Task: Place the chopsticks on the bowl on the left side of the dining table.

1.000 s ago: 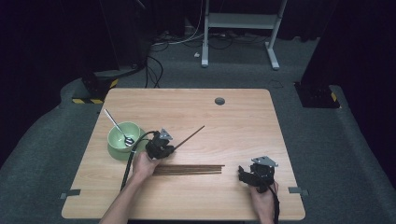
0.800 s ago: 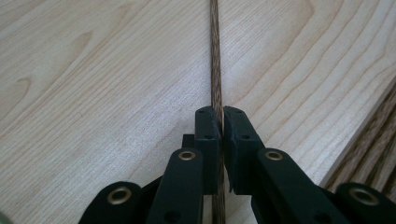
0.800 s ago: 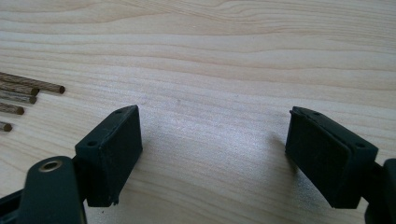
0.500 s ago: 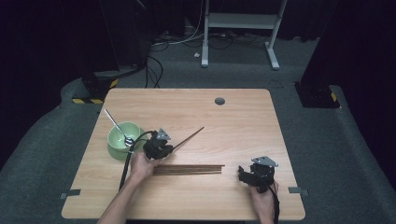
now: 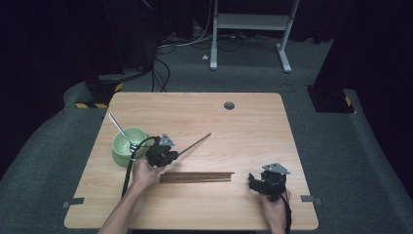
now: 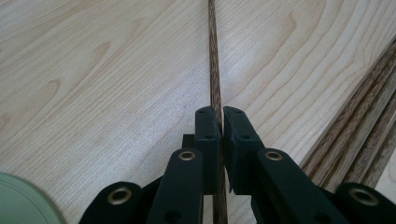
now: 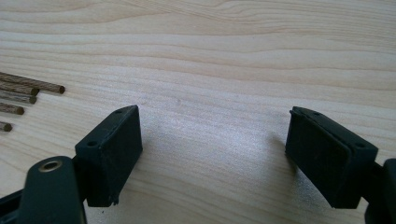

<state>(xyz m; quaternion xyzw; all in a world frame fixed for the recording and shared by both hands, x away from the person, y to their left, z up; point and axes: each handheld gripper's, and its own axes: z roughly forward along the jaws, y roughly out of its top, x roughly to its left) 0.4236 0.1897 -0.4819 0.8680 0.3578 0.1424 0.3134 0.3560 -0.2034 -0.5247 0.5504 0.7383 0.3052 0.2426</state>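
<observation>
One dark wooden chopstick (image 6: 215,88) is clamped between the jaws of the left gripper (image 6: 222,122), pinched tight with no gap either side of the wood; in the high view that same stick (image 5: 195,145) slants away from the gripper (image 5: 163,152) toward the middle of the table (image 5: 253,126), its far tip up and to the right; the rest of the chopsticks (image 5: 196,177) lie in a flat bundle just below the left hand (image 5: 144,173), parallel to the near edge; their sides run past the right of the left gripper view (image 6: 359,135) — close beside the held stick but apart from it. A green bowl (image 5: 126,146) with a metal spoon (image 5: 120,129) leaning in it sits just left of the left gripper; the right gripper (image 7: 212,140) rests low over bare wood with its jaws spread wide and nothing between them — the bundle's cut ends (image 7: 28,98) show off to its left; from above it (image 5: 267,181) sits near the table's front right, a little apart from the bundle.
</observation>
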